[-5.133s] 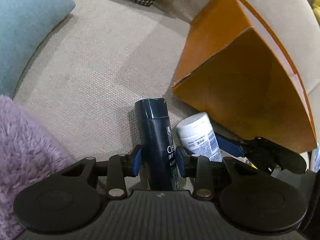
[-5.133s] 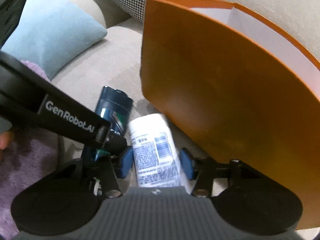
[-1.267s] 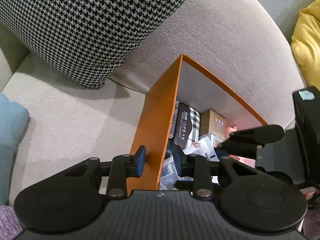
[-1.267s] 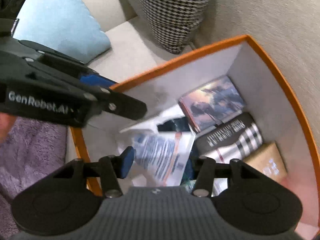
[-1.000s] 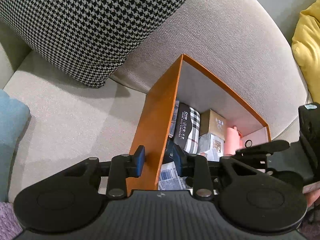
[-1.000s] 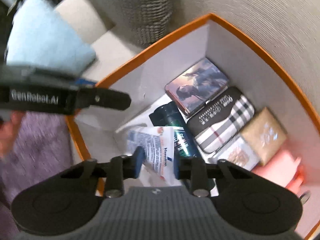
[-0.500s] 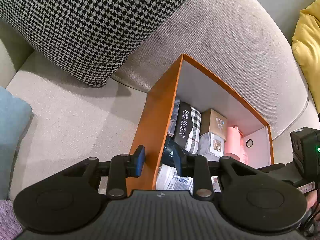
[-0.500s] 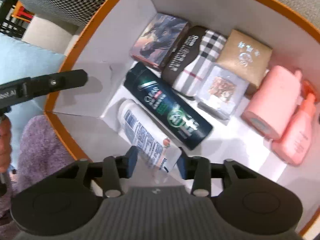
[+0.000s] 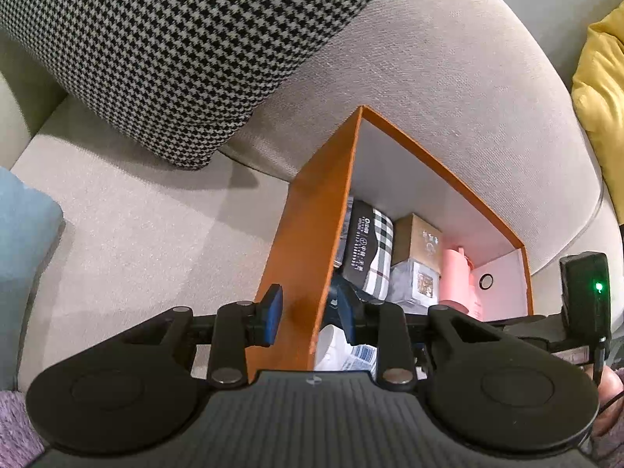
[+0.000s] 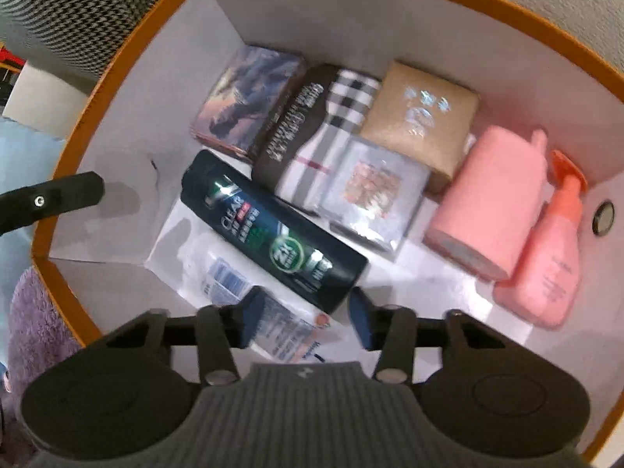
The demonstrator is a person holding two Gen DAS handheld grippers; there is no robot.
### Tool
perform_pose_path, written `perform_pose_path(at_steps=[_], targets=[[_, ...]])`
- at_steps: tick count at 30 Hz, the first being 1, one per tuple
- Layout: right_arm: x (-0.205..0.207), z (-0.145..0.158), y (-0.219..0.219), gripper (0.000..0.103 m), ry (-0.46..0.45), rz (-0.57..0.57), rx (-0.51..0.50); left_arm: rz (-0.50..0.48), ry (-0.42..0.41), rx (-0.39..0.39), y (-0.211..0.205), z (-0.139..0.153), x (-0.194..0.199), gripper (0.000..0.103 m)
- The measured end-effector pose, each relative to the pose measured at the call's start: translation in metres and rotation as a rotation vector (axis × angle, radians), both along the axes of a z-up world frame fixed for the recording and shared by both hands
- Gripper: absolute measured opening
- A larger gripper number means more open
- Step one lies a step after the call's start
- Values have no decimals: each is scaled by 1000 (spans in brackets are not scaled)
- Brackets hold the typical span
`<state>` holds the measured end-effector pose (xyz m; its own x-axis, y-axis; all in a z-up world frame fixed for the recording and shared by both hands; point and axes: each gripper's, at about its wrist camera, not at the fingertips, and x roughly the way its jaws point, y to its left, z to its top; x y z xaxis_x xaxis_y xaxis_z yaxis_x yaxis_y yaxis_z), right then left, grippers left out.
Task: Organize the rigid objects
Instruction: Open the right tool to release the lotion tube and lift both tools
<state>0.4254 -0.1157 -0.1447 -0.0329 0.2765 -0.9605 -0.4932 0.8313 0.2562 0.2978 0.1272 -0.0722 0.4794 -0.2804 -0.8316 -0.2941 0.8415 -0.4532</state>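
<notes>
- My right tongs [image 10: 304, 318] are standing wide apart and holding nothing now; half a second ago the white plastic bottle with the blue-printed label [image 10: 249, 296] was between the pads, and now it is lying on the floor of the orange cardboard box with white inner walls [image 10: 128, 39], at the near-left corner, partly under my left pad.
- The dark navy shampoo bottle [image 10: 273, 230], which my left tongs were gripping on the sofa seat five seconds ago, is lying on its side just beside the white one, running diagonally from the left wall toward the near edge.
- I am judging from this that both loose bottles are now stowed, and that this part of the tidying is done or nearly so.
- My left tongs [image 9: 306, 314] are straddling the box's left wall, one blue pad outside and one inside; there is a gap on the outer side, so I cannot tell whether I am actually pinching the wall.
- Along the far wall of the box a picture-printed flat box [image 10: 249, 101], a dark plaid-patterned case [image 10: 312, 128] and a kraft-brown square box [image 10: 421, 113] are sitting side by side.
- In front of them a clear-lidded grey square box [image 10: 374, 191] is resting.
- Against the right wall a pink cylindrical container [image 10: 487, 199] and a pink pump bottle [image 10: 550, 257] are lying together.
- The box is sitting on the beige fabric sofa [image 9: 128, 241], pushed up to the backrest, near a black-and-white houndstooth cushion [image 9: 167, 39].
</notes>
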Motion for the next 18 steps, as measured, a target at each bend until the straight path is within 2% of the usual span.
perform_pose_path(at_steps=[2, 4, 7, 10, 14, 18], targets=[[-1, 0, 6, 30, -22, 20, -4, 3, 3, -1, 1, -1, 0, 34], [0, 1, 10, 31, -5, 12, 24, 5, 4, -4, 1, -2, -1, 34], [0, 1, 14, 30, -51, 22, 1, 5, 6, -1, 1, -2, -1, 34], [-1, 4, 10, 31, -41, 30, 10, 5, 7, 0, 1, -1, -2, 34], [-4, 9, -2, 54, -14, 30, -25, 8, 9, -5, 2, -3, -4, 34], [-5, -1, -11, 55, 73, -4, -68, 21, 15, -19, 4, -8, -7, 34]])
